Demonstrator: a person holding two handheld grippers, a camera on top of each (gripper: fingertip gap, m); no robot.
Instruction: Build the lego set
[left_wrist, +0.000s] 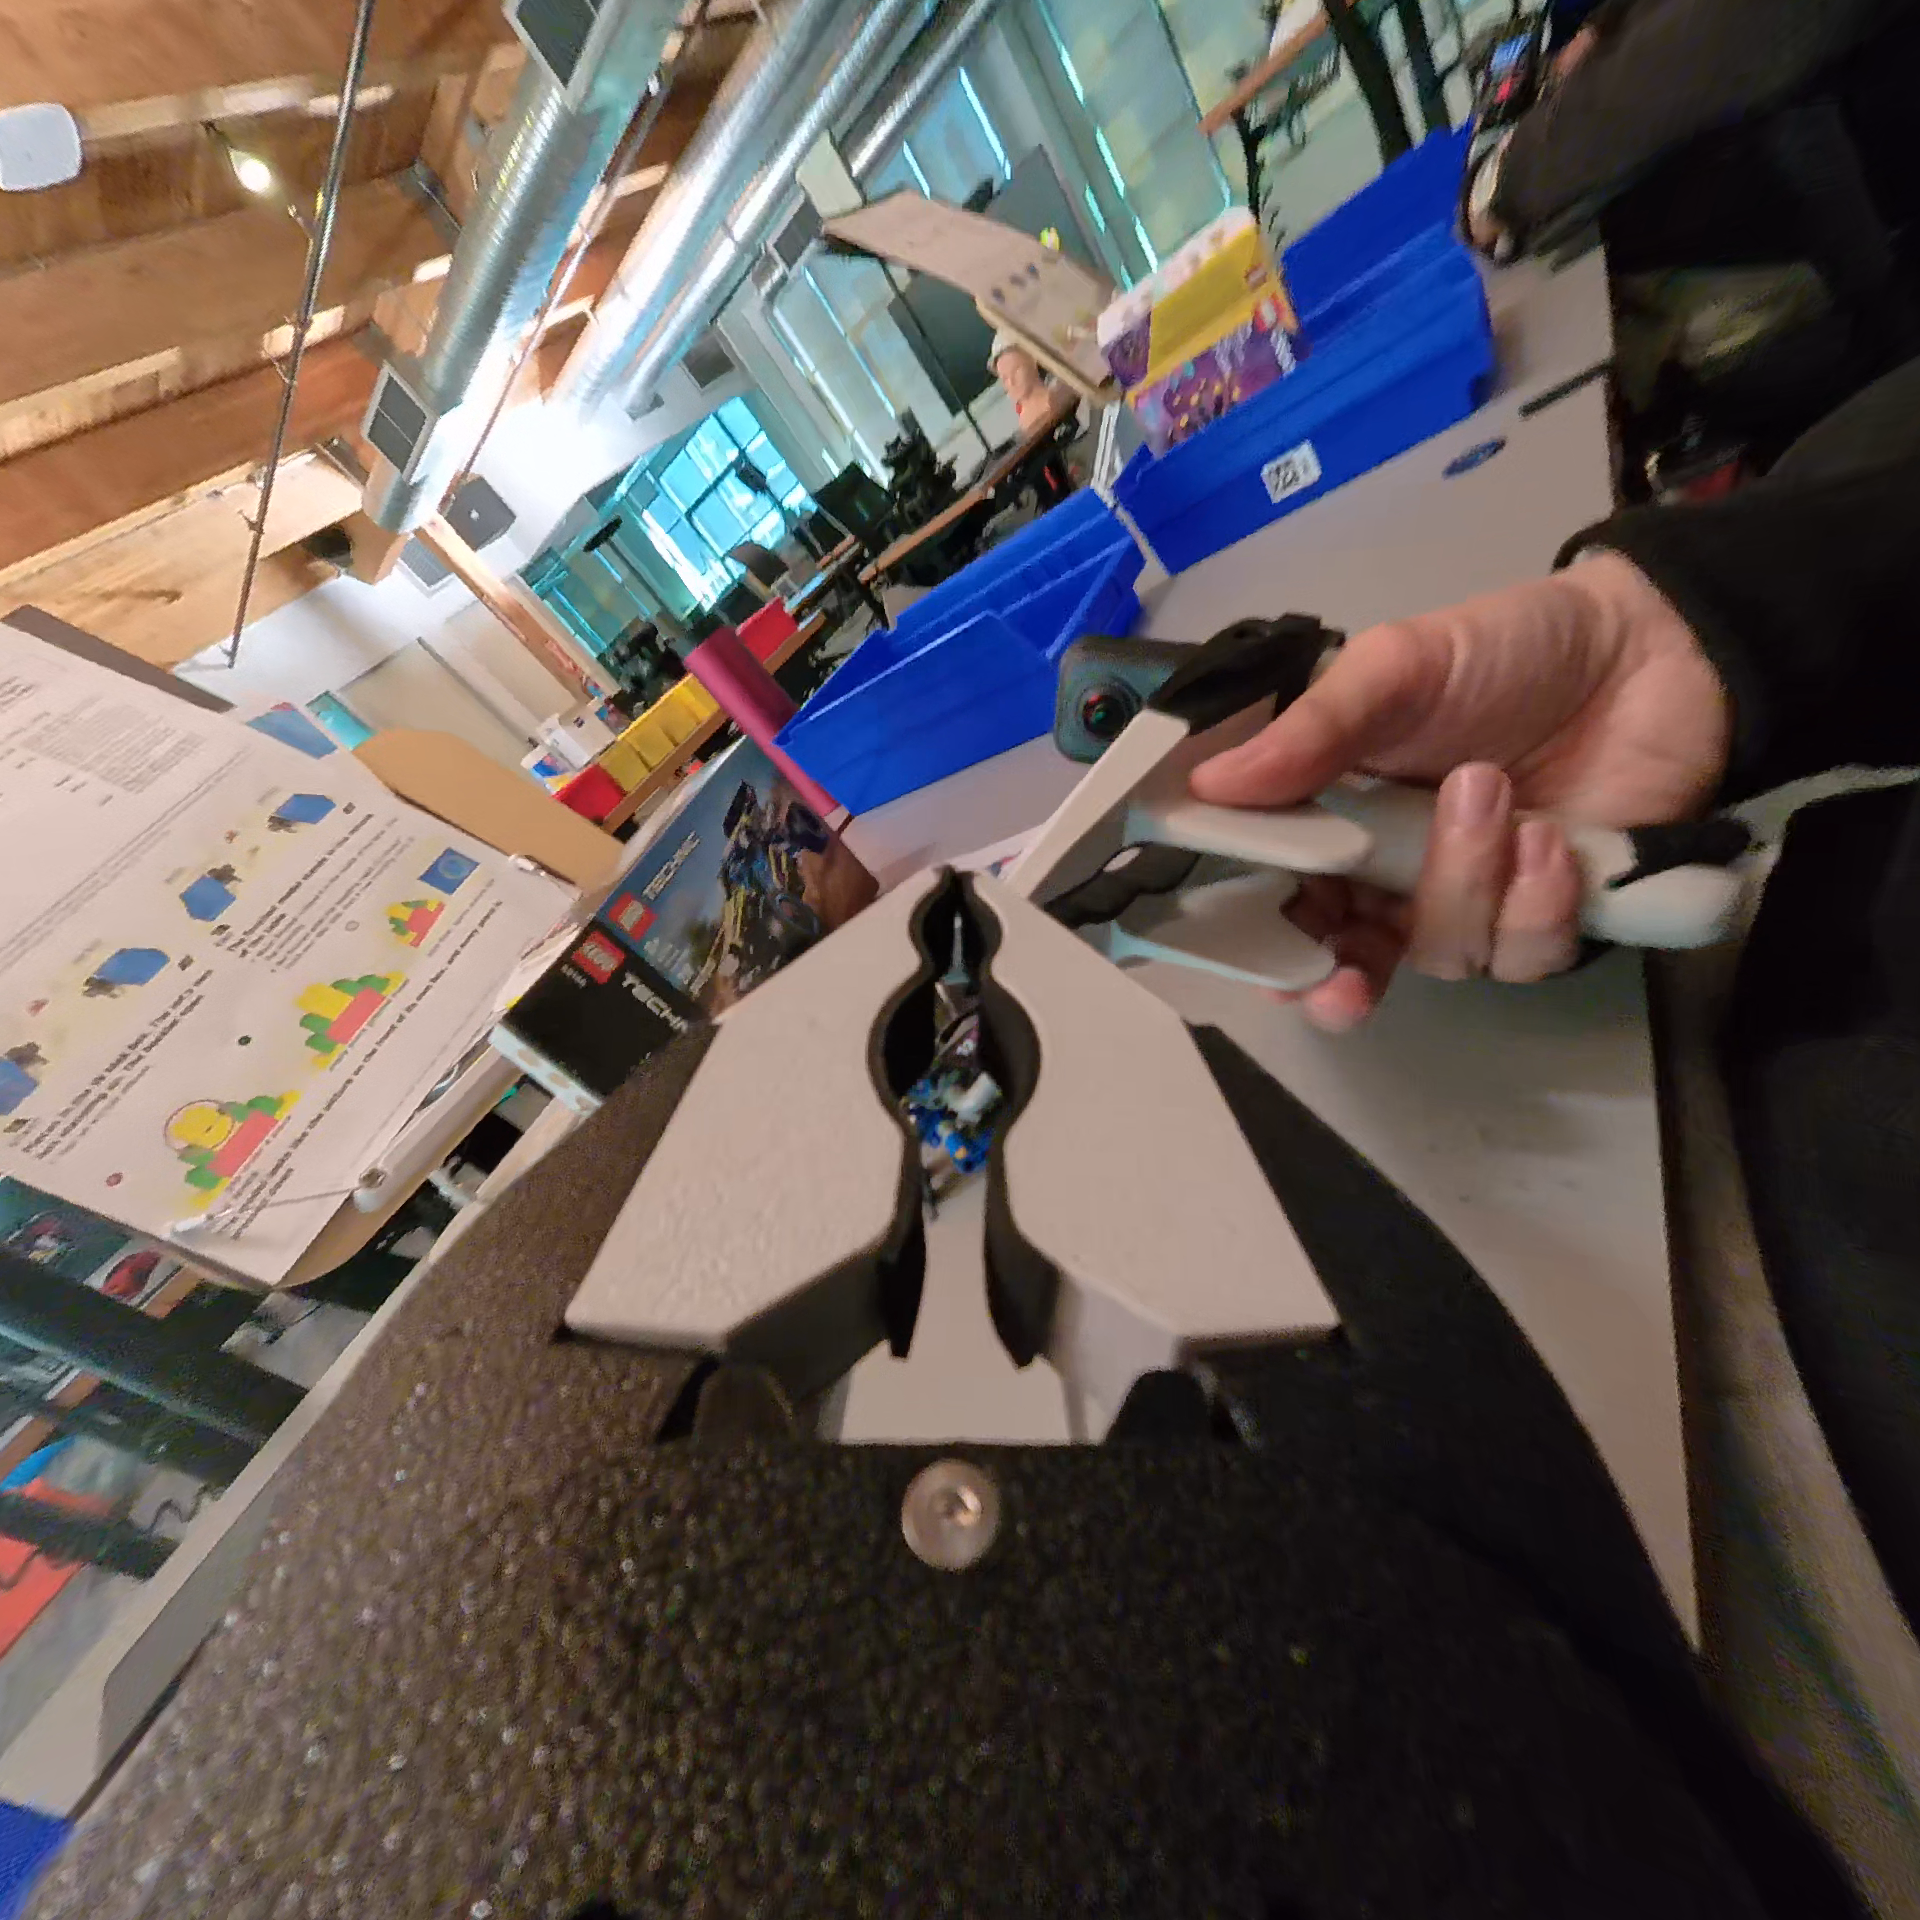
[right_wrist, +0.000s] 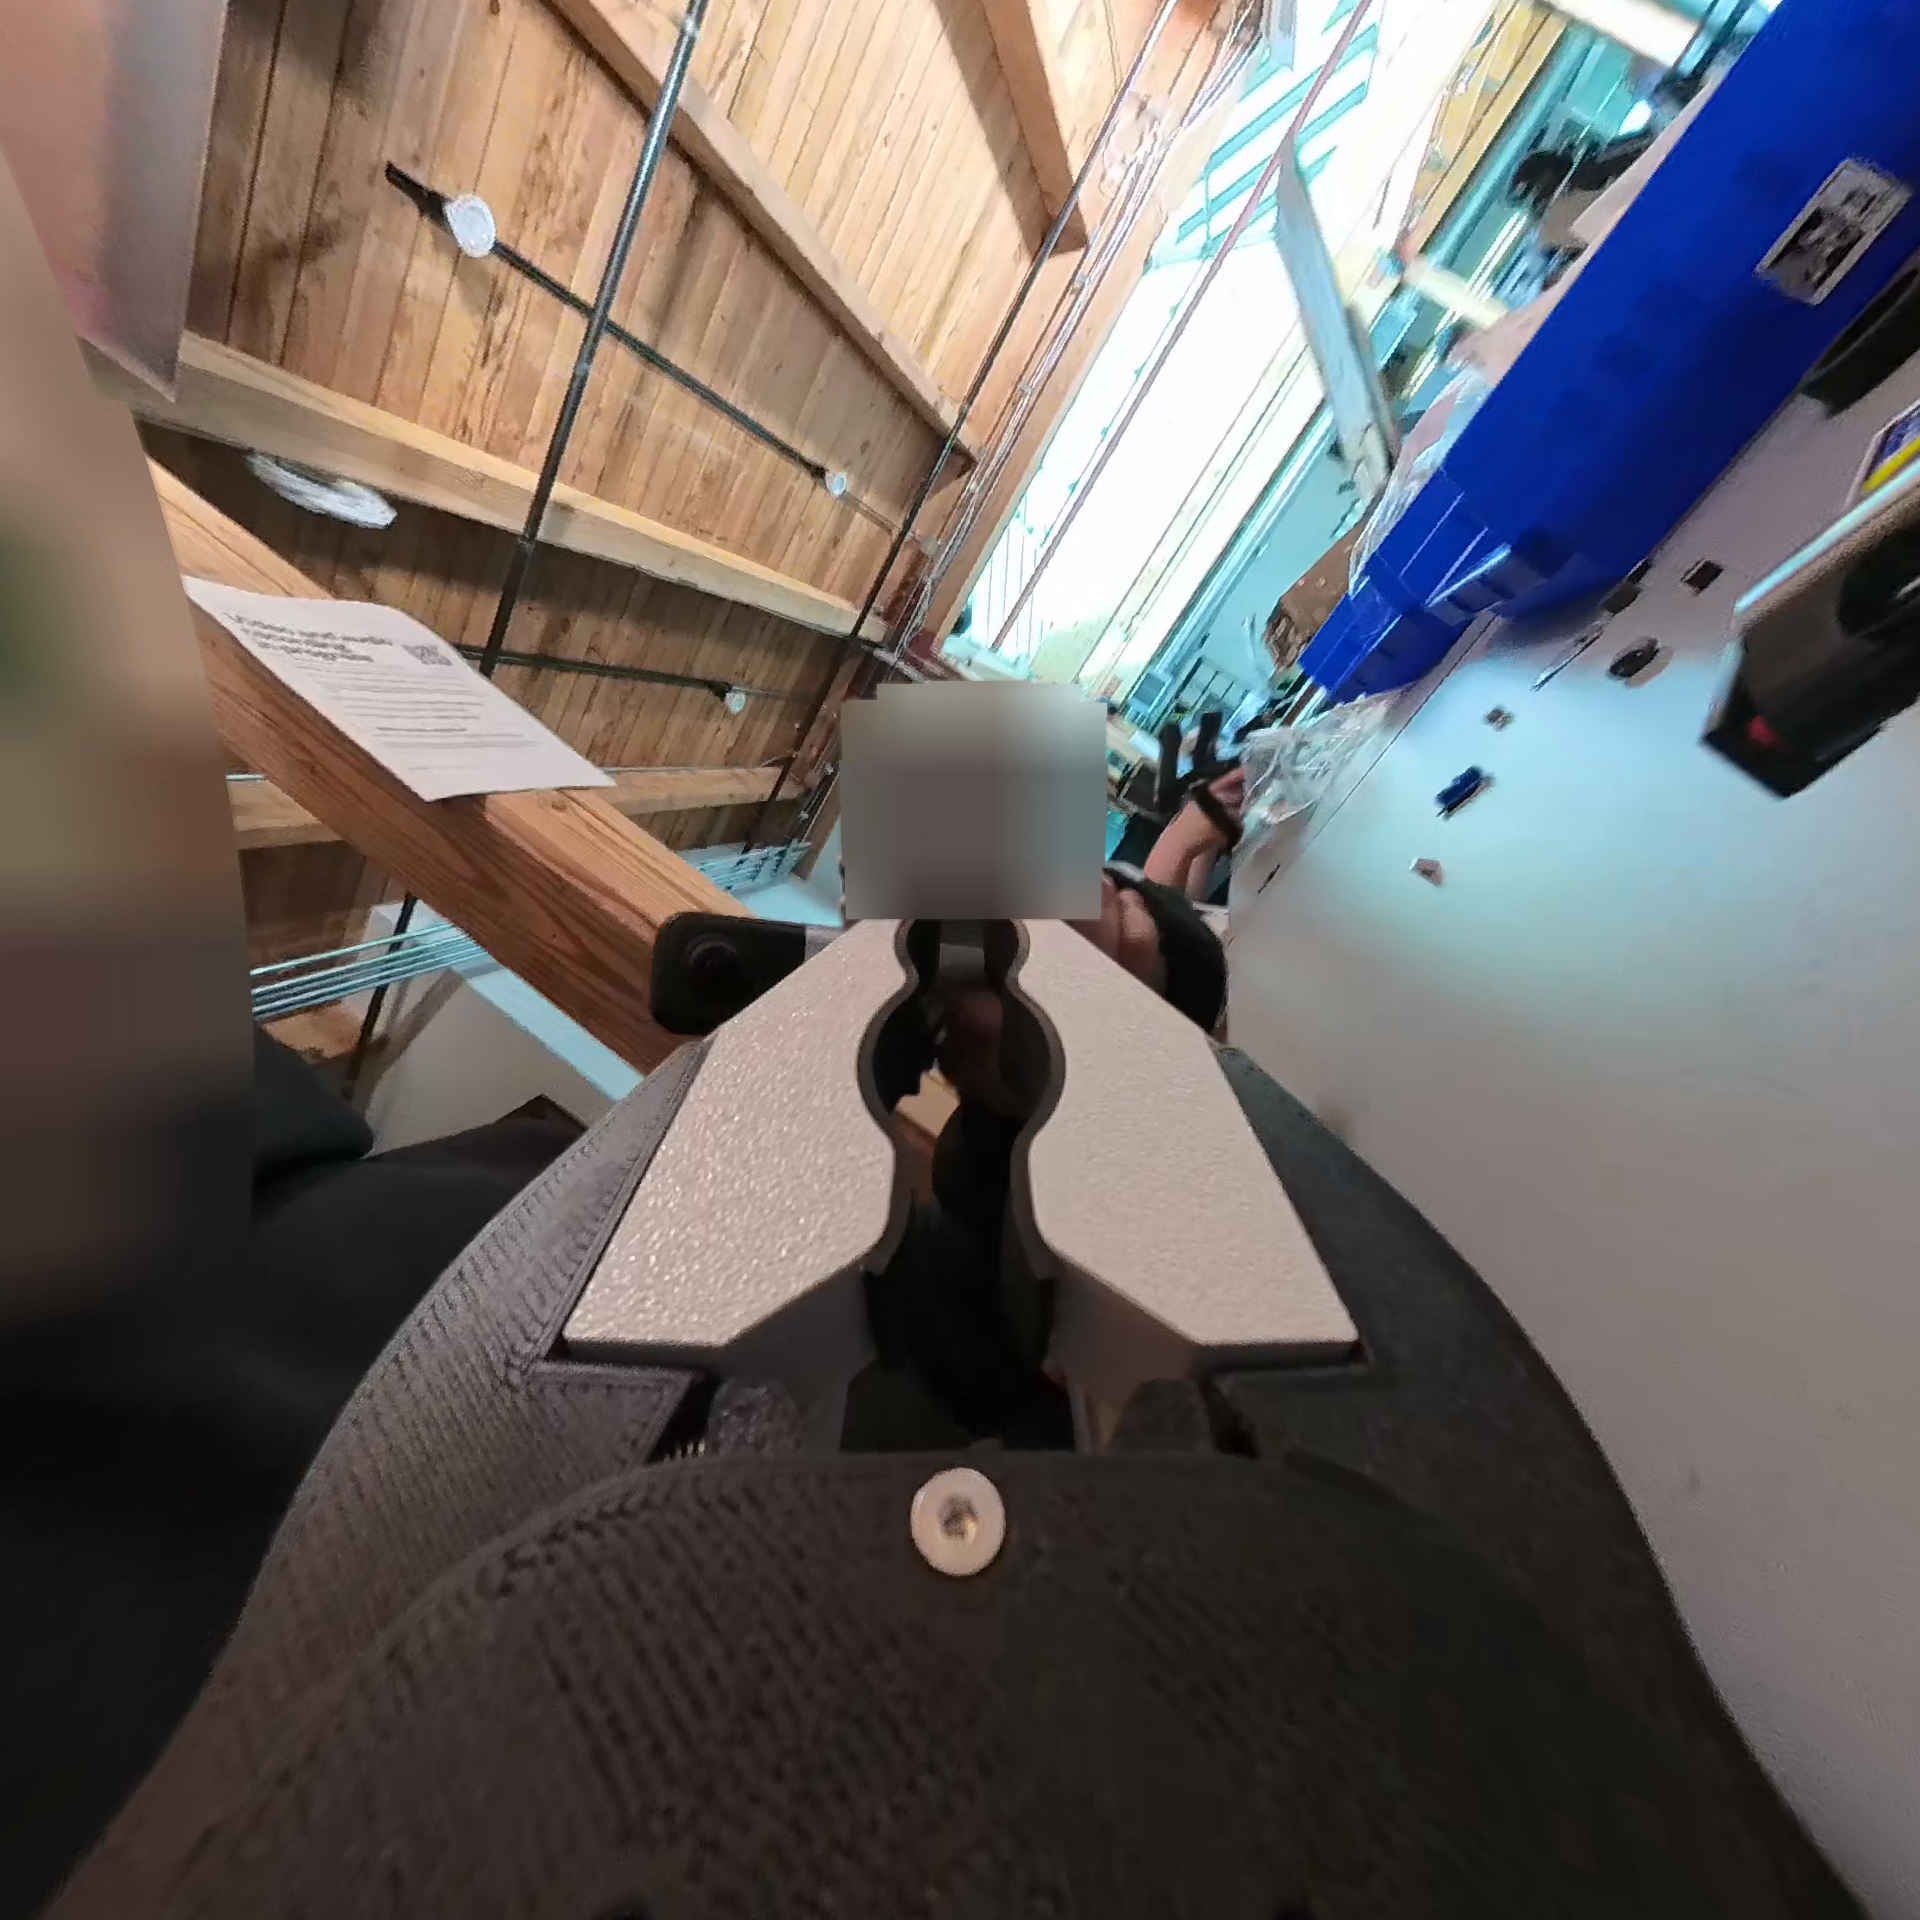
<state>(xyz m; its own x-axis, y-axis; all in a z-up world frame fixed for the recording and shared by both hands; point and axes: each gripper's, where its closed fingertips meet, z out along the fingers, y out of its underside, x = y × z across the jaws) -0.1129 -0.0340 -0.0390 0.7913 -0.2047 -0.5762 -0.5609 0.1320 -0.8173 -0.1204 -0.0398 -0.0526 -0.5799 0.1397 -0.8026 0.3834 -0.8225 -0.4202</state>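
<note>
My left gripper (left_wrist: 951, 894) is raised and tilted, and its grey fingers are shut tip to tip. Through the gap between its fingers I see small blue and white pieces (left_wrist: 951, 1101); I cannot tell whether they are gripped. My right gripper (left_wrist: 1023, 883), held by a hand (left_wrist: 1507, 748), has its tip right beside the left gripper's tip. In the right wrist view my right gripper (right_wrist: 961, 940) has its fingers drawn together with only a narrow slit. It points at the left gripper's black mount (right_wrist: 707, 977). What lies in the slit is unclear.
Blue bins (left_wrist: 1299, 416) line the grey table (left_wrist: 1455, 1091). A black toy box (left_wrist: 665, 935), a picture instruction sheet (left_wrist: 208, 935) and a purple-yellow box (left_wrist: 1195, 332) stand near. Small loose parts (right_wrist: 1460, 790) and a black device (right_wrist: 1818, 675) lie on the table. Both grippers' tips are close together, under 4 cm apart.
</note>
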